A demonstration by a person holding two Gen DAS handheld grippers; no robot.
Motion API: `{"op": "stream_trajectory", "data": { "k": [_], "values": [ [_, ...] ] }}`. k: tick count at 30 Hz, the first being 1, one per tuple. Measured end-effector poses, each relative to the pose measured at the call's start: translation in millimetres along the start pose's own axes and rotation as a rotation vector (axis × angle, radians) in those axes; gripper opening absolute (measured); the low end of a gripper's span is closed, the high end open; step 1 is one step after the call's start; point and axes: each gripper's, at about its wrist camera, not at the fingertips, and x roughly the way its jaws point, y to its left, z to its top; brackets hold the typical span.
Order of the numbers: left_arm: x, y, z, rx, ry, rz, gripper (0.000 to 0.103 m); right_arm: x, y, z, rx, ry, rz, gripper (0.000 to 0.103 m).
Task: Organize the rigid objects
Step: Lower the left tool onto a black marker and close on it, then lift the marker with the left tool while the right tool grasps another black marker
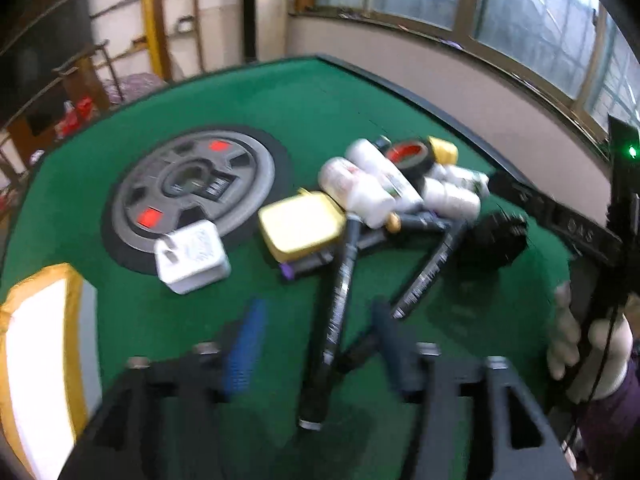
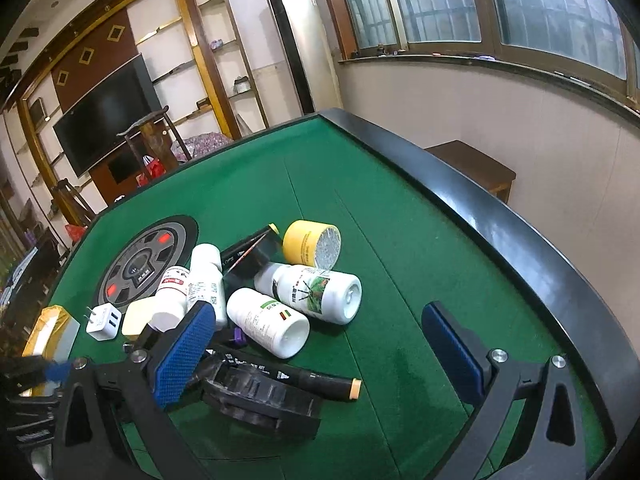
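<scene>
Green table point(image 2: 400, 264), blurred left gripper point(image 1: 316, 344), pens point(image 1: 340, 304)

My left view is smeared with motion: the blue-padded left gripper point(image 1: 316, 344) is a blur, so its grip is unclear. The yellow-edged white tray point(image 1: 40, 360) runs off my left edge. Labels on the white plastic bottles point(image 1: 360, 188) ahead are unreadable.
</scene>
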Motion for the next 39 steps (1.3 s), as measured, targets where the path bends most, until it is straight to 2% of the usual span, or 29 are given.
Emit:
{"op": "stream_trajectory", "data": {
  "k": [6, 7, 8, 9, 20, 25, 29, 33, 39],
  "values": [
    [29, -2, 9, 0.022, 0.050, 0.041, 0.064, 2, -1, -1, 0.002, 0.009, -0.004, 0.103],
    [31, -2, 8, 0.026, 0.056, 0.033, 0.059, 2, -1, -1, 0.001, 0.011, -0.005, 0.103],
    [36, -1, 8, 0.027, 0.067, 0.019, 0.039, 2, -1, -1, 0.001, 0.014, -0.005, 0.103],
    [38, 1, 7, 0.021, 0.083, -0.002, 0.027, 3, -1, -1, 0.001, 0.017, -0.004, 0.103],
    [52, -16, 6, 0.043, 0.096, 0.057, 0.027, 5, -1, 0, -0.003, 0.028, -0.003, 0.103],
    [54, -17, 8, 0.002, 0.081, 0.054, 0.027, 5, -1, 0, -0.002, 0.028, -0.004, 0.103],
    [44, -16, 1, -0.028, 0.067, 0.027, 0.016, 5, -1, -1, 0.000, 0.031, -0.007, 0.103],
    [16, -13, -9, -0.077, 0.006, -0.003, 0.015, 6, -1, -1, 0.000, 0.032, -0.011, 0.103],
    [-54, 2, -35, -0.198, -0.153, -0.096, 0.015, 5, 0, -3, 0.001, 0.022, -0.031, 0.103]
  ]
}}
